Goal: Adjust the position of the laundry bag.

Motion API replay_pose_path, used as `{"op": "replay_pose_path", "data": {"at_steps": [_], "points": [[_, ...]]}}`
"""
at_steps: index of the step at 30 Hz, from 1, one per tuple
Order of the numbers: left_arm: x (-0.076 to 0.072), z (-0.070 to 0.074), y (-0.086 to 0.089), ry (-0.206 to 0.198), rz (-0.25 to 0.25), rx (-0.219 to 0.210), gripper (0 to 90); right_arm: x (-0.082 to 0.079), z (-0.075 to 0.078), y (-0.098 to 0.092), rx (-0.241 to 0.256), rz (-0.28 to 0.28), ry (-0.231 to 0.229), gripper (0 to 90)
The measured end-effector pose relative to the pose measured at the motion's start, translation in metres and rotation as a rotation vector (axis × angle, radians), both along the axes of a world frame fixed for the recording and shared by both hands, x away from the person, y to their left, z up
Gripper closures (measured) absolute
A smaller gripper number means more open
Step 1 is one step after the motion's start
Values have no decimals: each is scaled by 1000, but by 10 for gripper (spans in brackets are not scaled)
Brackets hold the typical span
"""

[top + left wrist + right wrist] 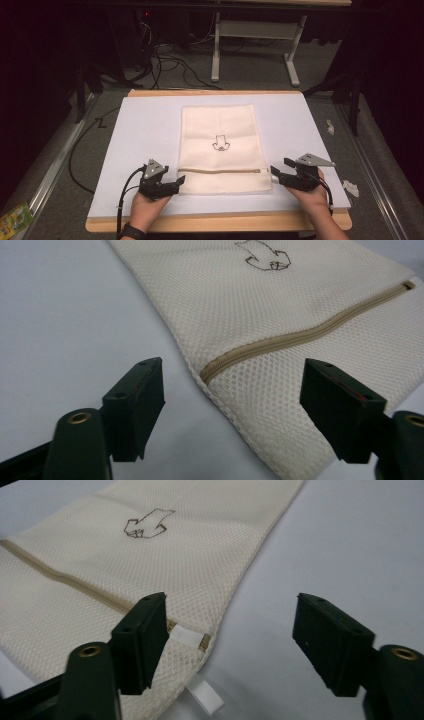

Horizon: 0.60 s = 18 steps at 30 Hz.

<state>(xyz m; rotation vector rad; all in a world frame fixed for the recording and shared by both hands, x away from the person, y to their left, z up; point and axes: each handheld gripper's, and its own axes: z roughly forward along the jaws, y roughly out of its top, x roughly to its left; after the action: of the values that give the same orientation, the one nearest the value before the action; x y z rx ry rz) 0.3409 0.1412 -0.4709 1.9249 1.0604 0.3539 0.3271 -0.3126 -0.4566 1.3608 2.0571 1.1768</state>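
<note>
A cream mesh bag (220, 147) with a tan zipper (220, 171) and a small dark drawing (220, 144) lies flat on the white mat (145, 130). My left gripper (178, 181) sits open at the bag's near left corner; its jaws straddle the bag's edge and the zipper's end (210, 372). My right gripper (276, 174) sits open at the bag's near right corner, with its jaws on either side of the edge by the zipper pull (187, 636) and a white tag (205, 694). Neither gripper holds anything.
The mat lies on a wooden board (215, 220). Dark cables (170, 65) and a white table frame (255, 45) are on the floor beyond. A green packet (15, 217) lies at the far left, paper scraps (350, 187) at the right.
</note>
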Motion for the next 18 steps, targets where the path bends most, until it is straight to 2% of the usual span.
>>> {"op": "replay_pose_path", "data": {"at_steps": [1,2,3,4,5,7,10,11,12,14,17,18], "points": [[1,-1,-1,15,-2,-3,299,0,0,0,0,0,0,372],[3,-4,-3,39,-5,4,353,4,-6,4,-13,16,38,418],[3,-5,-5,49,-25,-1,404,6,-8,6,-21,21,50,446],[3,-5,-5,49,-25,-1,479,6,-8,6,-21,21,50,446],[3,-6,-7,52,-44,7,479,7,-10,9,-27,31,63,485],[3,-9,-11,72,-53,39,612,10,-15,16,-59,59,86,559],[2,-9,-12,70,-43,52,729,11,-18,21,-80,70,110,600],[2,-9,-12,74,-46,54,729,11,-18,21,-80,70,110,600],[2,-9,-12,76,-44,67,780,12,-19,23,-84,71,125,625],[2,-10,-12,76,-42,70,819,13,-21,24,-83,80,139,651],[1,-10,-12,76,-48,73,852,12,-21,25,-91,83,136,680],[1,-10,-13,74,-49,75,878,11,-20,23,-87,81,147,757]]}}
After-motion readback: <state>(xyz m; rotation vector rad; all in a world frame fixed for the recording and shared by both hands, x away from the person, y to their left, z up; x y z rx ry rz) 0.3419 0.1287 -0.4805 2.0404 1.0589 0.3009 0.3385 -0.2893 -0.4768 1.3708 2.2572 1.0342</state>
